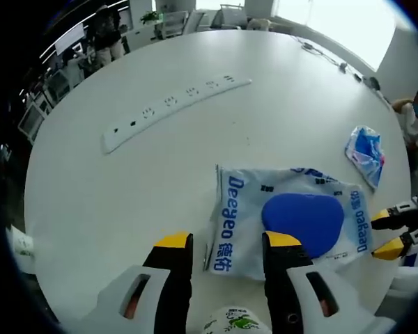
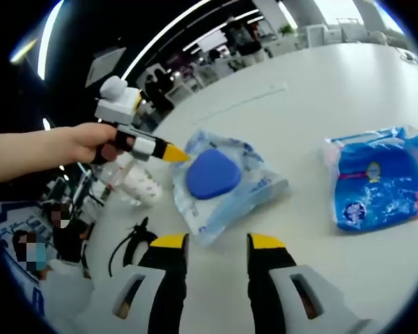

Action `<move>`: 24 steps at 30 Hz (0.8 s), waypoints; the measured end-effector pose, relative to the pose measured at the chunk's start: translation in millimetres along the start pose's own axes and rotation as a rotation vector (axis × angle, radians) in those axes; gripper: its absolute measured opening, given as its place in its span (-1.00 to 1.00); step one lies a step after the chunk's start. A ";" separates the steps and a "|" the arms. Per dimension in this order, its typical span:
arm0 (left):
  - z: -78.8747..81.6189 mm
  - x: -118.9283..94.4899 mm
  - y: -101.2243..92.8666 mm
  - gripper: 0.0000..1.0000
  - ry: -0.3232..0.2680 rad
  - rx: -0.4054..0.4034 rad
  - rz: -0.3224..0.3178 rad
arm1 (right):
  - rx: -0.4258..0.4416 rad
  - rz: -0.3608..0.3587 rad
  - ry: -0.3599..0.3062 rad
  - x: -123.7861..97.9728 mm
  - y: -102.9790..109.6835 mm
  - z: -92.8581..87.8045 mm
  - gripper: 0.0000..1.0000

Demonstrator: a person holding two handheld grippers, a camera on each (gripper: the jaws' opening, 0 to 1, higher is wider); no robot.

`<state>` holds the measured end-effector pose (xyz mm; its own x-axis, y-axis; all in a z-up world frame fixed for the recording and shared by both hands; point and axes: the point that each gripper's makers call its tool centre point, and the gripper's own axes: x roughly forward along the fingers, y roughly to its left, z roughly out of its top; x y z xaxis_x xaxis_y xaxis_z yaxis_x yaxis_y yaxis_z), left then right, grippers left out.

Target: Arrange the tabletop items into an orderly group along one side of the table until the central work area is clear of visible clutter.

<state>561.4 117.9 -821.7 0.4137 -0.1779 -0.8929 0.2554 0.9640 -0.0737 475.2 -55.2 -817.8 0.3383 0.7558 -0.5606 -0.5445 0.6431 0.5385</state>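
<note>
A: Left gripper view. The left gripper (image 1: pixel 226 243) hangs low over the white round table (image 1: pixel 125 195), jaws parted wide and holding nothing. Just past its tips lies a flat clear packet (image 1: pixel 285 219) printed "Deegeo" in blue, with Chinese characters I cannot read, and a blue heart-shaped pad (image 1: pixel 303 221) showing inside.

B: What lies around it?

A: A long white power strip (image 1: pixel 174 104) sits well apart, farther across the table. A crumpled blue-and-white wipes pack (image 1: pixel 366 154) lies near the right-hand edge. The right gripper's yellow tips enter from the right, just beside the packet's end. A small white item with green print (image 1: pixel 233 323) shows between the jaws at the bottom; I cannot tell what it is.

B: And the right gripper view?

A: The right gripper (image 2: pixel 216 243) is likewise spread wide and empty. The packet (image 2: pixel 226 184) lies ahead, the wipes pack (image 2: pixel 380 184) to its right, apart from it; its print is too blurred to read. A hand (image 2: pixel 90 142) holds the left gripper (image 2: pixel 174 153), its yellow tip at the packet's edge. A clear bottle with a white label (image 2: pixel 136 182) stands beside it, and a black cable (image 2: pixel 129 243) loops near the table's rim.

B: Open room?

A: Bare tabletop stretches between packet and power strip. People and chairs stand beyond the far edge.
</note>
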 end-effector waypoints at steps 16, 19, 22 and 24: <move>-7.0 5.2 2.1 -0.66 0.028 -0.048 -0.008 | 0.044 0.018 0.005 14.5 1.7 1.8 -0.54; -8.2 5.2 -1.4 -0.73 0.033 -0.049 -0.016 | 0.049 0.017 0.010 16.4 3.0 3.1 -0.70; -7.9 3.4 -2.1 -0.84 0.030 -0.049 -0.015 | 0.041 -0.016 0.011 16.3 -2.0 3.7 -0.78; -8.7 1.6 -1.6 -0.93 0.030 -0.050 -0.012 | 0.040 -0.026 0.005 15.2 -3.2 4.7 -0.84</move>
<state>554.1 117.9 -826.9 0.3841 -0.1846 -0.9046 0.2163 0.9705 -0.1063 485.7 -45.2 -825.0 0.3482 0.7382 -0.5777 -0.5043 0.6670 0.5484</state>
